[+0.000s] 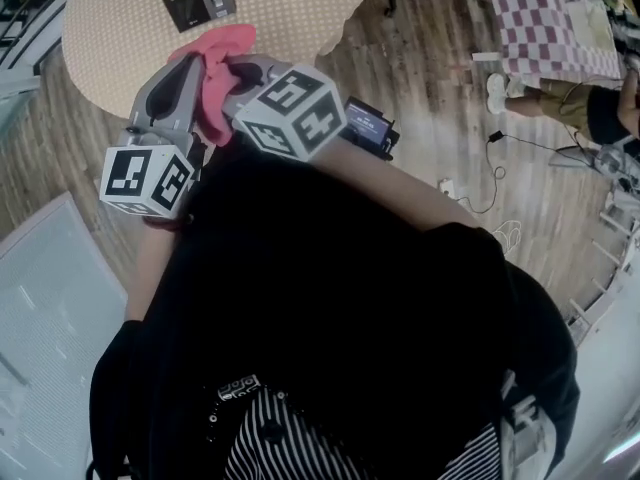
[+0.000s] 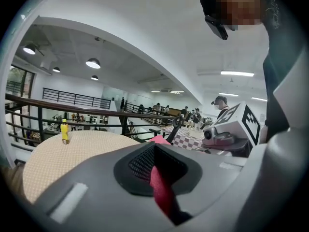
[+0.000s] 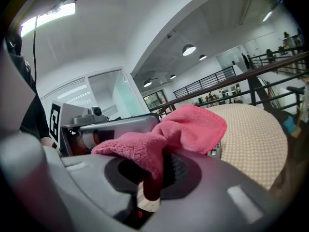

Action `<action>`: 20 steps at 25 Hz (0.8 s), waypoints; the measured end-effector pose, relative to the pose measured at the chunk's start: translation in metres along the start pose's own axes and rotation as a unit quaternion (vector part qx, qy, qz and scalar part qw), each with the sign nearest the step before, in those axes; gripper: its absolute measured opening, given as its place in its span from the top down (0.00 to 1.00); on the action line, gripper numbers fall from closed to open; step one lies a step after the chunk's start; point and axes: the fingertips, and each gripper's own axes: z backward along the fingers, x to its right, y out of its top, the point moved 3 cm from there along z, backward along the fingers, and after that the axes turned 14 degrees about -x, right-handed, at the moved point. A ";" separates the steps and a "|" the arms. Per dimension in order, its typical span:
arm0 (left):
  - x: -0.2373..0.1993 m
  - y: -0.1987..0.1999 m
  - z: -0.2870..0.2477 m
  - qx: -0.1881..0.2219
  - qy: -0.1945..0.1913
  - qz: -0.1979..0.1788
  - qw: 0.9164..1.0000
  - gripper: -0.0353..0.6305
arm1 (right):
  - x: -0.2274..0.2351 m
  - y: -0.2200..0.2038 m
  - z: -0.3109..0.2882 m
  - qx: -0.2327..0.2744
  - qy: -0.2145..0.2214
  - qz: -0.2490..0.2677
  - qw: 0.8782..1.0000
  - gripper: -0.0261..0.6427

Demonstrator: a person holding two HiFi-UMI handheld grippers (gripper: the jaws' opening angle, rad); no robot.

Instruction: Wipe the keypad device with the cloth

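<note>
The keypad device (image 1: 200, 1), dark grey with a small screen and button block, lies on the round beige table (image 1: 110, 38) at the top of the head view. A pink cloth (image 1: 216, 76) bunches between my two grippers, which are held close to my chest. The left gripper (image 1: 185, 66) is shut with a strip of the cloth (image 2: 161, 192) pinched in its jaws. On the other side, the right gripper (image 1: 238, 76) is shut on the cloth (image 3: 169, 137), which spills over its jaws. Behind the cloth in the right gripper view, only an edge of the keypad device (image 3: 216, 150) shows.
A small yellow bottle (image 2: 64, 131) stands on the far part of the table. On the wooden floor are a dark box (image 1: 368, 126) and cables (image 1: 480, 193). A checkered table (image 1: 545, 18) and a seated person (image 1: 585, 103) are at the right, a white panel (image 1: 45, 308) at the left.
</note>
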 end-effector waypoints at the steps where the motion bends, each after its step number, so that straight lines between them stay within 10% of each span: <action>1: -0.002 0.005 -0.004 0.002 -0.011 -0.007 1.000 0.94 | 0.004 0.004 0.001 0.005 -0.011 -0.003 1.000 0.86; 20: -0.090 0.054 -0.048 -0.009 -0.168 -0.070 0.983 0.94 | 0.045 0.083 -0.052 0.043 -0.128 -0.070 0.988 0.86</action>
